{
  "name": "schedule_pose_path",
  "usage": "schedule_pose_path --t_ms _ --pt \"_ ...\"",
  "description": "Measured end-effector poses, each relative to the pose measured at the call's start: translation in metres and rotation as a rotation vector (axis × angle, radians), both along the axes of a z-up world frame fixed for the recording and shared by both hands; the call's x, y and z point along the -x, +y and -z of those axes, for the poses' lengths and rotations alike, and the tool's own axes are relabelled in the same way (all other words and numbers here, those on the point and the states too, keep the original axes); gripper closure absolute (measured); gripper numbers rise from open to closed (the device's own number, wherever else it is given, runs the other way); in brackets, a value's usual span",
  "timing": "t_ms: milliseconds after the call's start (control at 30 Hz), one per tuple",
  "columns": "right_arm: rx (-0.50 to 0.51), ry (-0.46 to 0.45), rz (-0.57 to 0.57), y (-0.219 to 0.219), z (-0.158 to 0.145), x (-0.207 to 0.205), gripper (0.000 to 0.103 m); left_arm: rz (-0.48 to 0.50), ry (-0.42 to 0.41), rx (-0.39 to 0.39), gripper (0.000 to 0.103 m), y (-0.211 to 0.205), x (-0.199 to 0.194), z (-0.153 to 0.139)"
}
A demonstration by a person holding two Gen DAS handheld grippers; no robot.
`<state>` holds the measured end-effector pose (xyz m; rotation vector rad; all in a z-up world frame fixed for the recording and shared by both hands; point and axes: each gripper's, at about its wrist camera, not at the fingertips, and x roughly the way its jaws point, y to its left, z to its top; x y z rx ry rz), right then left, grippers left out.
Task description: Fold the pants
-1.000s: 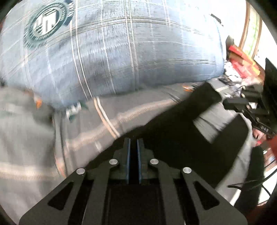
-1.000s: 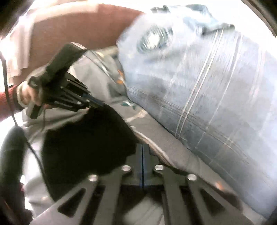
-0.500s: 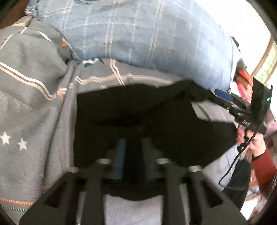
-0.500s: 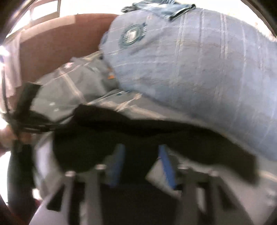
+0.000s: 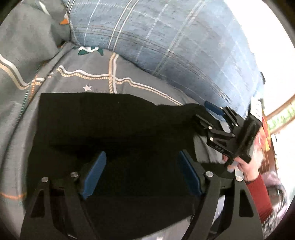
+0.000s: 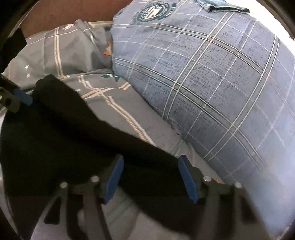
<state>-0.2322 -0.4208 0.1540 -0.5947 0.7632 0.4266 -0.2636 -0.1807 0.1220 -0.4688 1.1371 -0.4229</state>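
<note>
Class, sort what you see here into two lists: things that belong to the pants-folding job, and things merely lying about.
Job: black pants; left gripper; right gripper.
Lying about: blue plaid pillow; grey star-patterned bedsheet; denim garment on top of the pillow.

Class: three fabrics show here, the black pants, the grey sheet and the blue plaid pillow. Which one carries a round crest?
The blue plaid pillow: a round green crest sits near its top. The black pants are plain; the grey sheet has stripes and stars.

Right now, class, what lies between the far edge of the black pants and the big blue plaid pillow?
A strip of grey patterned bedsheet separates the black pants from the blue plaid pillow. Both wrist views show it.
</note>
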Motion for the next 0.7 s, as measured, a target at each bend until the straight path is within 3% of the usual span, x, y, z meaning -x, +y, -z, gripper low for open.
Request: schedule_pose_path --t_ms 133,167,200,300,367,433,600,700 --pt "0.001 0.023 -0.029 0.003 0.013 -0.016 0.045 -0.079 0.011 -0.029 0.023 -0.002 -0.021 0.008" --pt "-0.011 0.033 -0.028 0.004 0.013 -0.017 0.068 -0.101 0.004 -0.027 0.023 0.001 -0.022 0.008" --pt "-0.019 0.04 -0.021 0.004 0.013 -0.018 0.1 -0.124 -0.006 -0.021 0.023 0.003 -0.024 0.01" --pt "-0.053 -0.002 0.002 0.001 0.0 -0.006 0.1 -0.166 -0.039 0.035 0.029 0.012 -0.027 0.014" --pt "-0.076 -0.026 0.016 -0.002 -0.015 0.011 0.101 -0.148 -0.03 0.048 0.077 0.014 -0.025 0.013" --pt "-0.09 -0.049 0.004 -0.003 -0.032 0.031 0.101 -0.137 -0.042 0.027 0.088 0.015 -0.016 0.005" --pt "-0.122 -0.093 -0.047 0.005 -0.072 0.12 0.101 -0.103 -0.151 0.033 0.088 0.028 0.042 -0.029" --pt "-0.186 -0.044 -0.057 0.011 -0.073 0.172 0.101 -0.081 -0.173 0.027 0.084 0.035 0.079 -0.036"
